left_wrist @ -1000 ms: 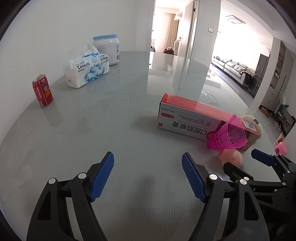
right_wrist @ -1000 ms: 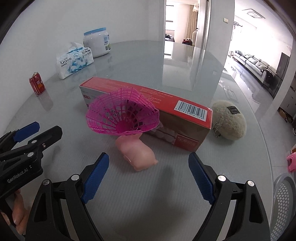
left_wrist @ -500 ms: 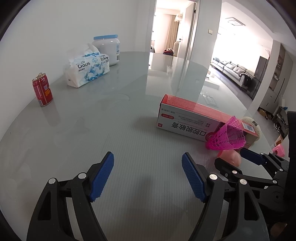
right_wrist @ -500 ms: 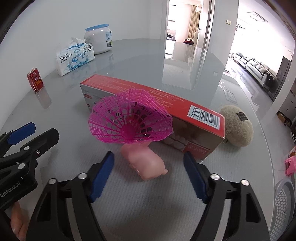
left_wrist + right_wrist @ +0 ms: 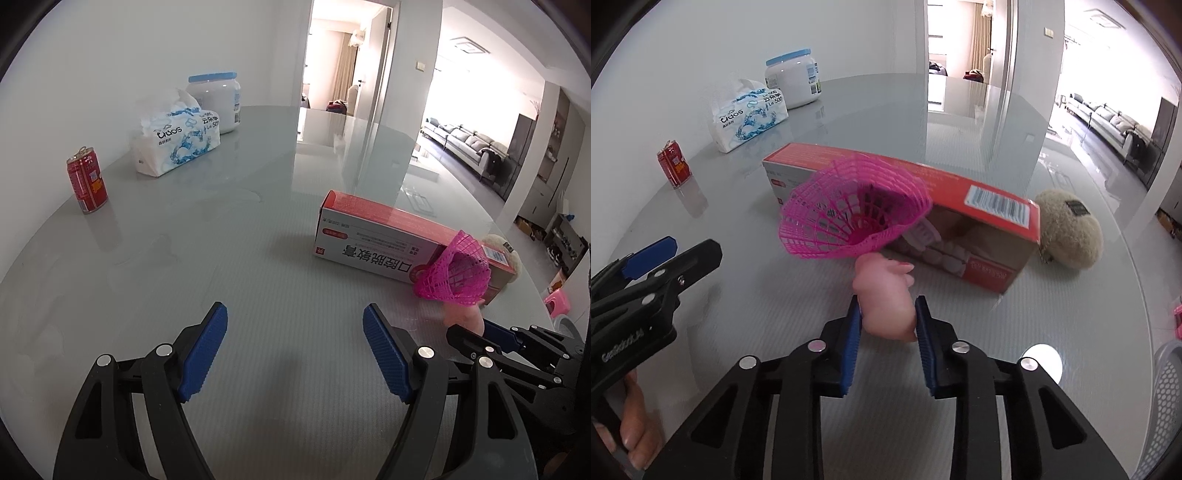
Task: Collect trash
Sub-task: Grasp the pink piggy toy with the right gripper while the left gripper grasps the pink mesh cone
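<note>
The right tongs (image 5: 886, 317) have just closed on the pink toy pig (image 5: 884, 295), which a second ago lay free on the tabletop (image 5: 757, 295) under the pink net (image 5: 849, 214). Next comes lifting it, I'd guess. The left tongs (image 5: 295, 350) stay spread, empty.

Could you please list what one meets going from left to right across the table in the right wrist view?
Red can → tissue pack → white jar → pink mesh shuttlecock → beige plush ball → white mesh basket at the right edge.
</note>
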### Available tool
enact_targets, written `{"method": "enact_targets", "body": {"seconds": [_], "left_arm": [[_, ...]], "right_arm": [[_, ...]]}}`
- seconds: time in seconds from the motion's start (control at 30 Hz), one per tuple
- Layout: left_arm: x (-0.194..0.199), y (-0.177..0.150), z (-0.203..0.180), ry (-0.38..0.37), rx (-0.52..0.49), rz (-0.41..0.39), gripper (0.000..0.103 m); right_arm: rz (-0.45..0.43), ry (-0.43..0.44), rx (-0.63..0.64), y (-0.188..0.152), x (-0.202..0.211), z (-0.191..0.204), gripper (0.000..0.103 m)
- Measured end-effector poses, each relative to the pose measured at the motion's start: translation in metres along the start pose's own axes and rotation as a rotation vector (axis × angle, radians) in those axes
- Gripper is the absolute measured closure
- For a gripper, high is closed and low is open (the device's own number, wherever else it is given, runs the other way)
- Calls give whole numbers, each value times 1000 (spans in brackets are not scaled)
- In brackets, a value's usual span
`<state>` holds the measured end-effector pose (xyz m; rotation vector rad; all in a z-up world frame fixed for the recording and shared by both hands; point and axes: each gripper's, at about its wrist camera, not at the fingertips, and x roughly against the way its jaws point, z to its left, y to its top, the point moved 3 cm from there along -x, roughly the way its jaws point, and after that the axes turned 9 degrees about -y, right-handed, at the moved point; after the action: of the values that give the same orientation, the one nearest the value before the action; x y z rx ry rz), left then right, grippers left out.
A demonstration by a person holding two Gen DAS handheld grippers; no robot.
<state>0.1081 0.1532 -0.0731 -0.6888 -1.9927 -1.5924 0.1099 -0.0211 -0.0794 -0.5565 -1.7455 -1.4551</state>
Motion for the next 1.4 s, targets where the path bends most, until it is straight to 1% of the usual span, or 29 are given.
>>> {"method": "enact_targets", "body": {"seconds": [0.2, 0.37, 0.5, 0.6, 0.7, 0.9, 1.07, 1.4], "left_arm": [[4, -2, -6, -8, -7, 9, 29], [12, -6, -16, -35, -13, 13, 29], [19, -8, -32, -63, -34, 7, 29], [23, -10, -47, -80, -59, 5, 25], [22, -13, -63, -98, -84, 12, 25], [14, -19, -97, -127, -129, 45, 25], [0, -20, -117, -146, -131, 75, 24], [-35, -19, -139, -116, -141, 142, 24]], "right_arm": [[-4, 17, -38, -13, 12, -11, 76], [-14, 21, -82, -26, 27, -28, 76], [-35, 2, -116, -35, 42, -46, 76], [-48, -17, -137, -41, 50, -58, 76], [-52, -25, -168, -49, 56, -74, 76], [-65, -24, -227, -60, 64, -99, 76], [-76, -18, -255, -65, 68, -112, 76], [-91, 16, -310, -71, 67, -133, 76]]}}
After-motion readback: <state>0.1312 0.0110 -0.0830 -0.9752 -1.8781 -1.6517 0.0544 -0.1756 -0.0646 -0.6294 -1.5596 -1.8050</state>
